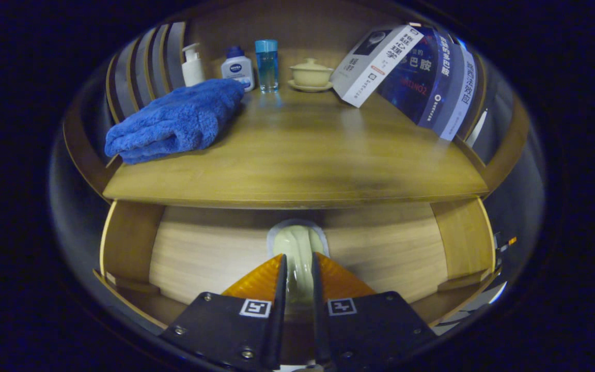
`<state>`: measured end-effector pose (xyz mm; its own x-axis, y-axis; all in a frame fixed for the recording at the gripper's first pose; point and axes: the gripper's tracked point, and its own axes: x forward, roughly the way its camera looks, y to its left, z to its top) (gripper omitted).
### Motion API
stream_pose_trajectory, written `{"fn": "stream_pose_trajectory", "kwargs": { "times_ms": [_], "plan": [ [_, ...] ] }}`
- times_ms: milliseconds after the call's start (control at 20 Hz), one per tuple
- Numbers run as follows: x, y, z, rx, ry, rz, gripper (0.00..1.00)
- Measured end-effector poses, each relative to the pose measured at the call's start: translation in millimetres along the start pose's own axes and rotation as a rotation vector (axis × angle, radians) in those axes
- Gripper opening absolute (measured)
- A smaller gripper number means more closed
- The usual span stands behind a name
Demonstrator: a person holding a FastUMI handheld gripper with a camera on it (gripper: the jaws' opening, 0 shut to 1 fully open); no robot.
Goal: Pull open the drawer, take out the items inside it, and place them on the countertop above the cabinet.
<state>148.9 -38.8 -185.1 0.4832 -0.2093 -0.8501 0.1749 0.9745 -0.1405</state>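
Gripper view looks into the open drawer (199,253), where a pale cream pouch (297,248) lies on its light wooden floor, pinched between the gripper (297,279) fingers, which press on both its sides. Above the drawer runs the countertop (302,160). On it a folded blue towel (173,124) lies (fluffy, toward the left), with a pump bottle (192,64), a lotion bottle (239,68), a clear blue bottle (267,64), a lidded cup on a saucer (311,75) and leaning books (416,72) behind.

Gripper-mounted, facing open drawer (297,248), seemingly close
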Motion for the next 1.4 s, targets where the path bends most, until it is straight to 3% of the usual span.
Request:
{"fn": "stream_pose_trajectory", "kwargs": {
  "times_ms": [100, 300, 600, 750, 1050, 1400],
  "plan": [
    [-1, -8, -2, -0.013, 0.017, -0.058, 0.25],
    [13, -8, -16, -0.034, 0.089, -0.08, 0.3],
    [23, -2, -16, 0.024, 0.07, -0.033, 0.39],
    [25, 0, -18, 0.043, 0.065, -0.004, 0.15],
    [6, -1, -20, -0.017, 0.039, 0.022, 0.15],
    [-54, -3, 7, 0.001, -0.142, 0.061, 0.15]
  ]
}}
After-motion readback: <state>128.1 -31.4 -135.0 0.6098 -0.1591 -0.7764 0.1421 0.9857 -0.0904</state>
